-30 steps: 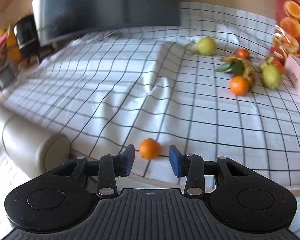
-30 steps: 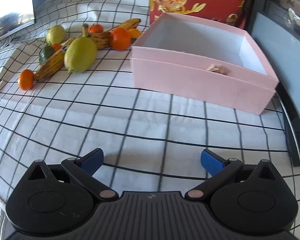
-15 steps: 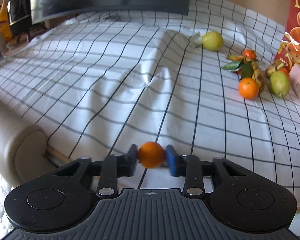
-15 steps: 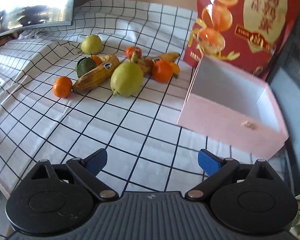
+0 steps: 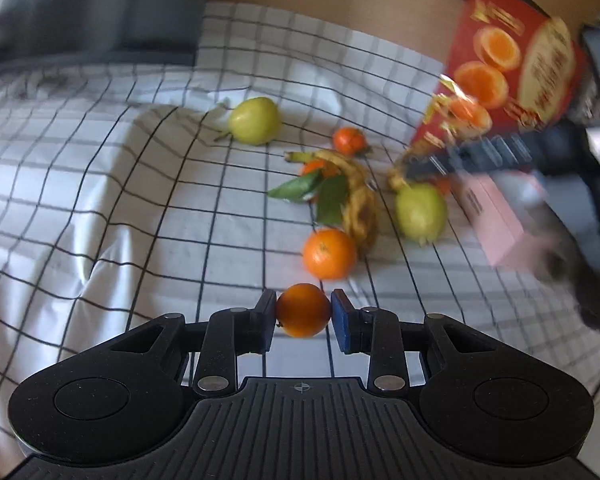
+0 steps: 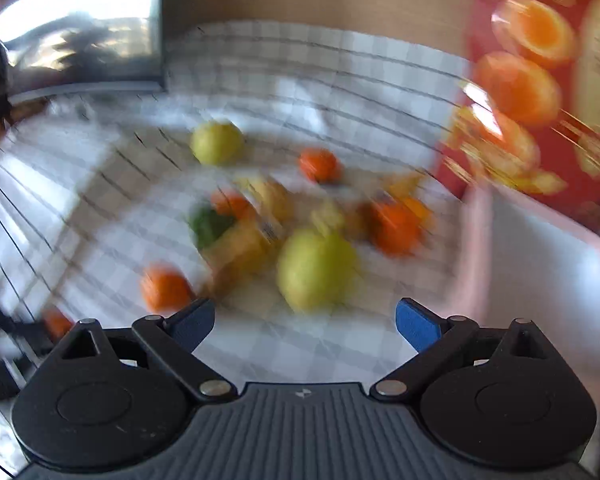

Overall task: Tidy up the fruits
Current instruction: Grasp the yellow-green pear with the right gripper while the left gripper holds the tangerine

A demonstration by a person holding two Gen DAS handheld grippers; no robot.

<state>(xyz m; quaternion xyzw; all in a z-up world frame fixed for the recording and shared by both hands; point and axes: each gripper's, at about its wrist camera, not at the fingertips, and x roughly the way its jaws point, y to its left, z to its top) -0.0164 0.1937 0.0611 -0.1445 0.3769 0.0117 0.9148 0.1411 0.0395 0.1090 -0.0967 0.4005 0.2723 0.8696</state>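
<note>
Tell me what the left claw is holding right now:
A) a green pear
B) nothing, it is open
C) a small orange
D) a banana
C: in the left wrist view the left claw is shut on a small orange, with a blue pad pressed against each side, while the pears and banana lie on the checked cloth beyond.

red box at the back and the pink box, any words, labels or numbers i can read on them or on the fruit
None can be read.
Red box: pale panel with columns of print, blurred past reading; orange pictures beside it.
Pink box: dark marks on its side, too blurred.
Banana: small sticker, smeared by motion.
Mandarin in the left gripper: no label visible.
</note>
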